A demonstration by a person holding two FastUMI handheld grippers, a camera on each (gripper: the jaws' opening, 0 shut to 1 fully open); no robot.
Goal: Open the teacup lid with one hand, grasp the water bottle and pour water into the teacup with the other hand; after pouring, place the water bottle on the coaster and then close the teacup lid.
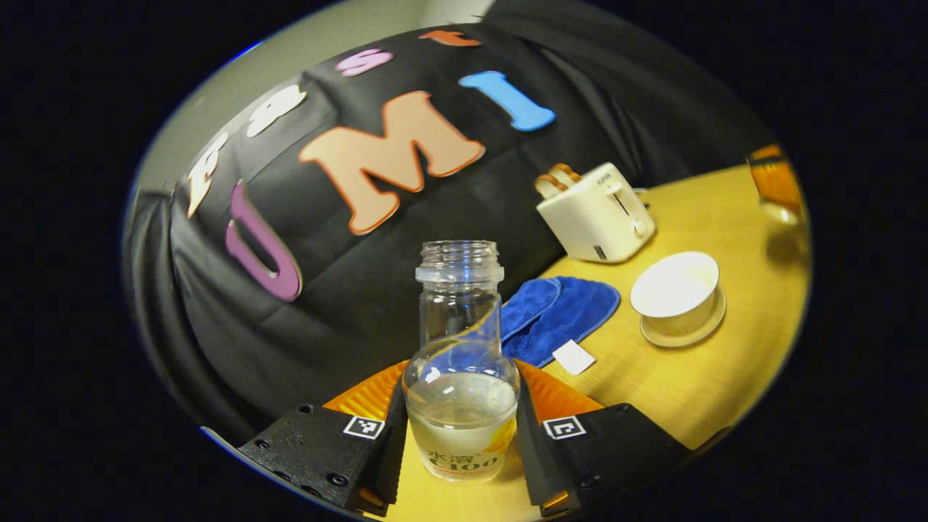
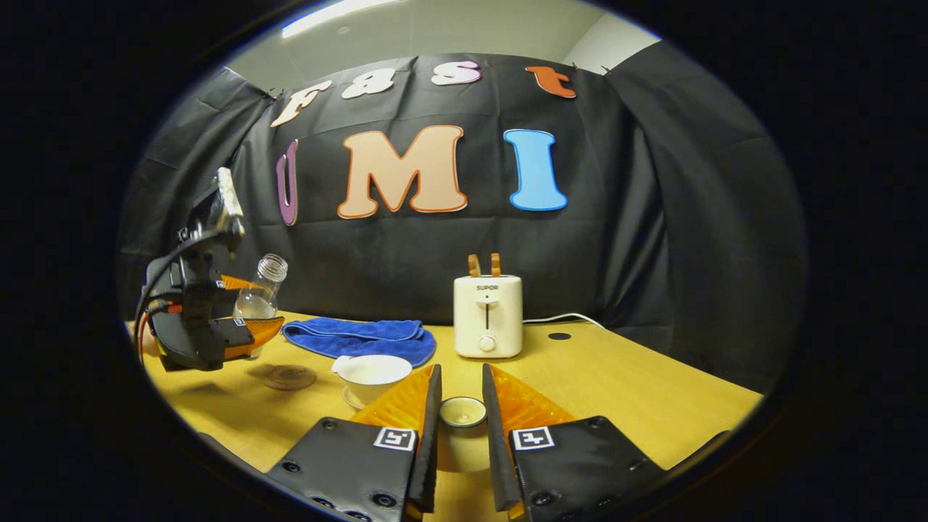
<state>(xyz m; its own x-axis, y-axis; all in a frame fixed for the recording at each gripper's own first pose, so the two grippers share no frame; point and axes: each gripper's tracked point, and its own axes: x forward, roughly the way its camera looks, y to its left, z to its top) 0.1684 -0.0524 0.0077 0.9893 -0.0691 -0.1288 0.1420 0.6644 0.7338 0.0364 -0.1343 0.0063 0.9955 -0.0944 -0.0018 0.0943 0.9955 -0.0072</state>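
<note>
Where the toaster (image 2: 487,315) fronts, "SUPOR" reads.

Clear plastic bottle (image 1: 461,362); glossy wood table (image 1: 696,377).

A yellow wooden table (image 2: 638,377) carries everything. A white toaster (image 2: 487,316) stands upright near the back edge, its cord trailing off to one side. Just beside it lies a folded blue towel (image 2: 359,338). In front of the towel sits an open white teacup (image 2: 371,377) on its saucer, and near that a round brown coaster (image 2: 288,377) lies flat, bare on top.
</note>
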